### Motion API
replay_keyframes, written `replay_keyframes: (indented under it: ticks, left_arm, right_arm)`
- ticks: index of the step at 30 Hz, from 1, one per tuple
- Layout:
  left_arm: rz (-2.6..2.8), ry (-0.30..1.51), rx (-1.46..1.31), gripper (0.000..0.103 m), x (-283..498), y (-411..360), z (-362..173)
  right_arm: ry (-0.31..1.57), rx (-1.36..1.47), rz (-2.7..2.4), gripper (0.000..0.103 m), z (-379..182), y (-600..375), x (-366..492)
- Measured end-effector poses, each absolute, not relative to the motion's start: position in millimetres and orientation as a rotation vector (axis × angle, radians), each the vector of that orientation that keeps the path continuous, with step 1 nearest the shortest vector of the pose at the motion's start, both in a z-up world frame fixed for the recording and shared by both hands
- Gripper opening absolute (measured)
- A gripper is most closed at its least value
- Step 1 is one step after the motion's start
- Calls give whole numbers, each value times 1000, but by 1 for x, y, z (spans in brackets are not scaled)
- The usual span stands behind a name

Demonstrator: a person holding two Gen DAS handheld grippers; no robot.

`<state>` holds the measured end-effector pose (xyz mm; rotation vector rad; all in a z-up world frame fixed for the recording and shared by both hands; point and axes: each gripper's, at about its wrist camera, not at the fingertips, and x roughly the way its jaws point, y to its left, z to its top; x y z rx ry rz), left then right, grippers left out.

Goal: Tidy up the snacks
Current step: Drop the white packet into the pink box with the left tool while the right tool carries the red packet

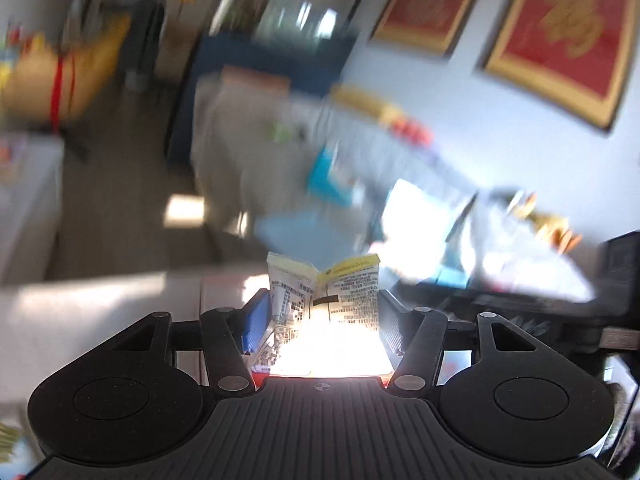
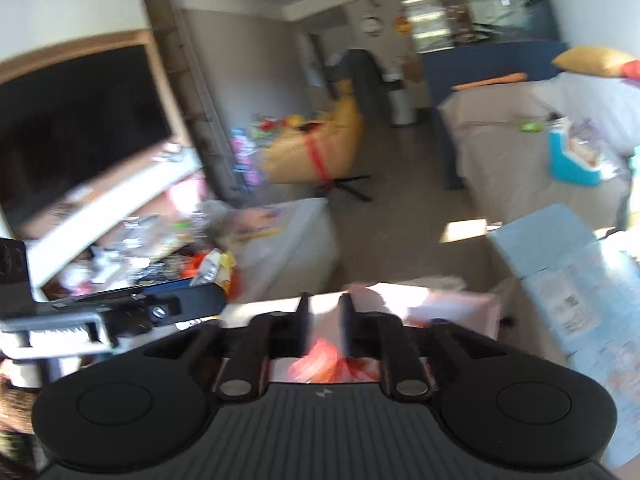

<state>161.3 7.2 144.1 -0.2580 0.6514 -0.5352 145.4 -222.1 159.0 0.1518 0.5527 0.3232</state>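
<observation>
A: Left gripper (image 1: pixel 324 312) was clamped on a yellow-and-white snack packet (image 1: pixel 326 300), upright between its fingers (image 1: pixel 254 320).

B: Right gripper (image 2: pixel 324 320)?

A: Fingers slightly parted; an orange-red wrapper (image 2: pixel 324 364) sat low between them, grip unclear. Snack pile (image 2: pixel 168 252) at ten o'clock.

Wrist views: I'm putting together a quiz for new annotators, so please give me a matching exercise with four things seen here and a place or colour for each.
Things
1. snack packet
2. beanbag chair
3. framed pictures
4. big screen

Place or colour
a. black, at the far left of the right wrist view
b. red with gold frames, on the wall
c. held in the left gripper
d. yellow with a red strap, on the floor

Pairs: 1-c, 2-d, 3-b, 4-a
</observation>
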Motion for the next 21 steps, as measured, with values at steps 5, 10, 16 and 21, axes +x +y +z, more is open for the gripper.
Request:
replay_keyframes:
  ticks: [5, 10, 16, 21]
  left_arm:
    - [-514, 750, -220, 62, 173, 10, 88]
    - [-493, 708, -251, 61, 161, 28, 76]
    - [-491, 680, -211, 61, 131, 22, 80]
    - [-626, 741, -198, 60, 97, -4, 67]
  right_arm:
    - [629, 52, 220, 72, 119, -226, 144]
    - [695, -7, 261, 80, 87, -221, 114]
    - [694, -71, 221, 86, 72, -217, 73]
    - [768, 16, 251, 94, 62, -243, 55]
